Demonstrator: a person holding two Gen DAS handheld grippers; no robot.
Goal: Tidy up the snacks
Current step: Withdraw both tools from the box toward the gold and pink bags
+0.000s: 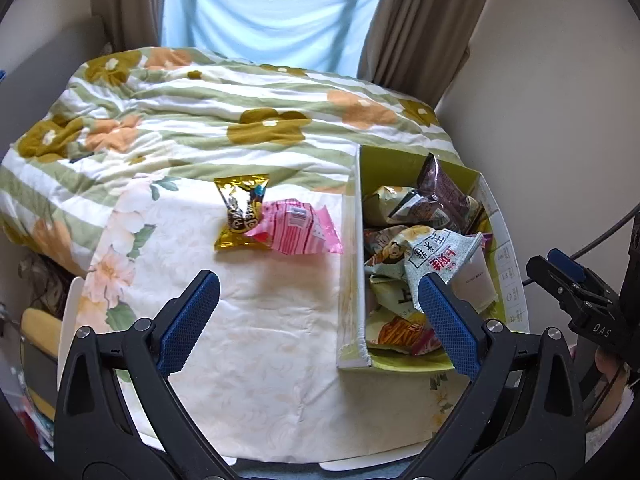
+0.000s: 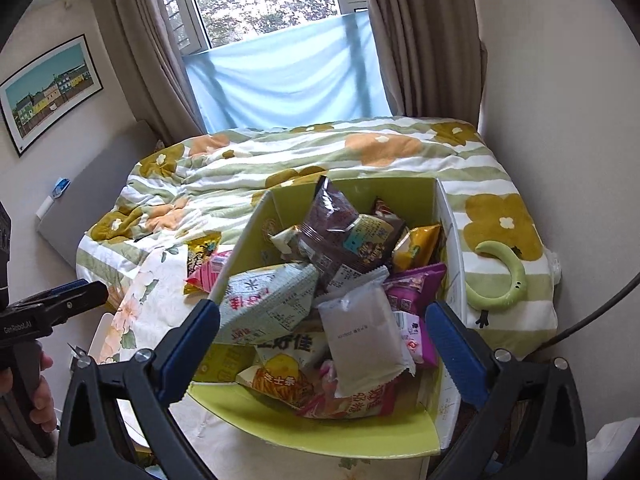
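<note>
Pale floral cloth covered the small table at the foot of the bed, and both grippers hung over its near edge. Over the bare cloth, the left gripper stood with its blue-padded fingers spread wide and nothing between them. To the right, the right gripper hovered above the near end of the green-lined cardboard box, its jaws likewise wide apart and clear of the packets below. Inside the box the snacks lay heaped: a plain white packet rested on top near the middle, a pale green packet with red characters leaned at its left, a purple packet sat at its right, and a dark brown bag stood tilted toward the far end beside a yellow packet. Left of the box, farther out on the cloth, a gold packet and a pink striped packet lay touching, the pink one overlapping the gold one's right side. Beyond the table a green-striped flowered duvet spread across the bed, with a green crescent-shaped toy lying on it to the right of the box. Farthest off, brown curtains framed a window half covered by light blue fabric.
</note>
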